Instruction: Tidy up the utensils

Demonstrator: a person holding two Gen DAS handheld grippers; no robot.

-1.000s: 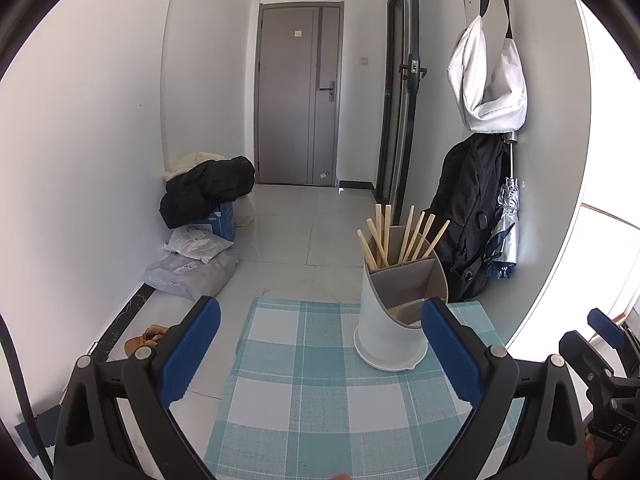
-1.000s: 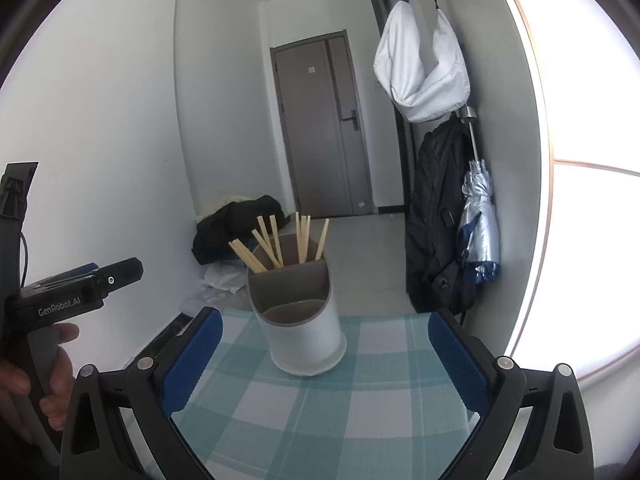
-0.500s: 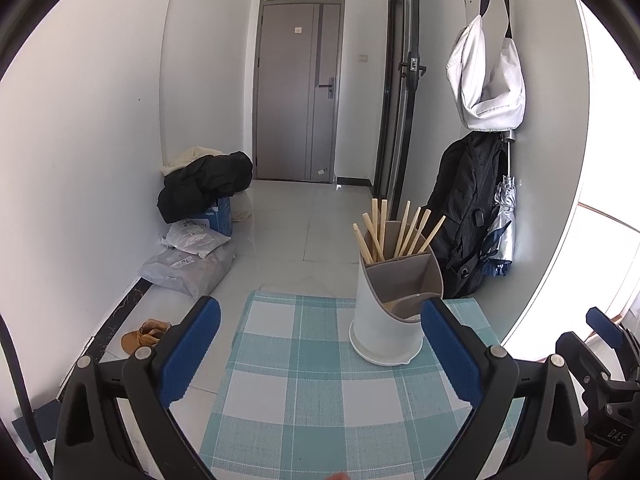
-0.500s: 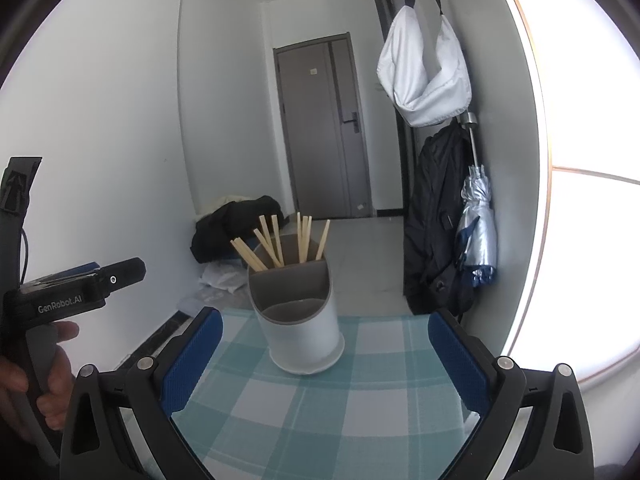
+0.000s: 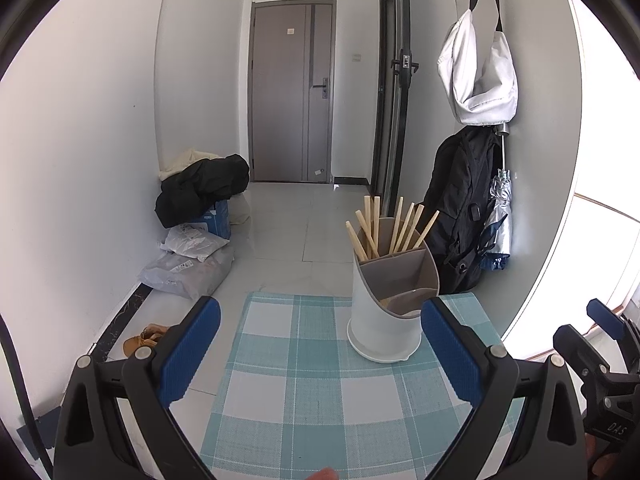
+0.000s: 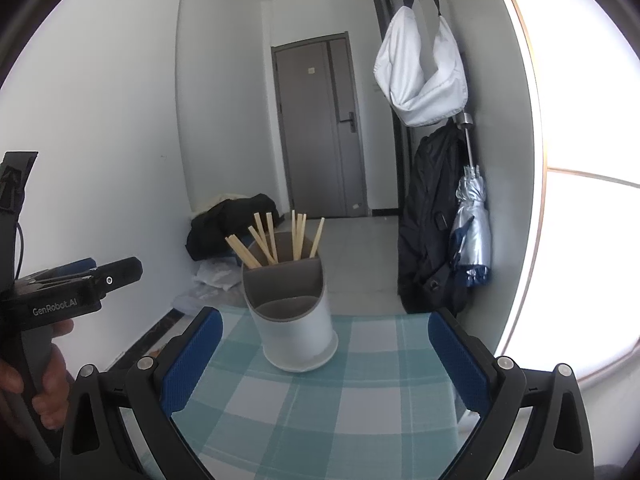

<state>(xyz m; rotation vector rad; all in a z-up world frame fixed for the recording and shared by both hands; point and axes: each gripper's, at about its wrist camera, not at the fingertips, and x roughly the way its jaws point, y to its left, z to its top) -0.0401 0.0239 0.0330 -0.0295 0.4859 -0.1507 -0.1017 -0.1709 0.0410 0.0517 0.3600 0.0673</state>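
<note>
A white utensil holder [image 5: 385, 312] with a grey divided insert stands upright on the teal checked tablecloth [image 5: 304, 392]. Several wooden chopsticks [image 5: 394, 228] stick up from its back compartment; the front compartments look empty. It also shows in the right wrist view [image 6: 294, 312], with the chopsticks [image 6: 276, 240]. My left gripper [image 5: 320, 348] is open and empty, a little short of the holder, which sits toward its right finger. My right gripper [image 6: 324, 356] is open and empty, with the holder just ahead, between its fingers.
The table's far edge drops to a tiled hallway floor [image 5: 304, 232]. A black backpack [image 5: 460, 216] and folded umbrella [image 5: 496, 220] hang on the right wall. Bags and clothes [image 5: 200, 208] lie by the left wall. The left gripper's body [image 6: 60, 300] sits left in the right wrist view.
Both views have shifted slightly; the holder sits a little lower in each frame. Both grippers stay open and empty. The holder and chopsticks have not moved on the cloth.
</note>
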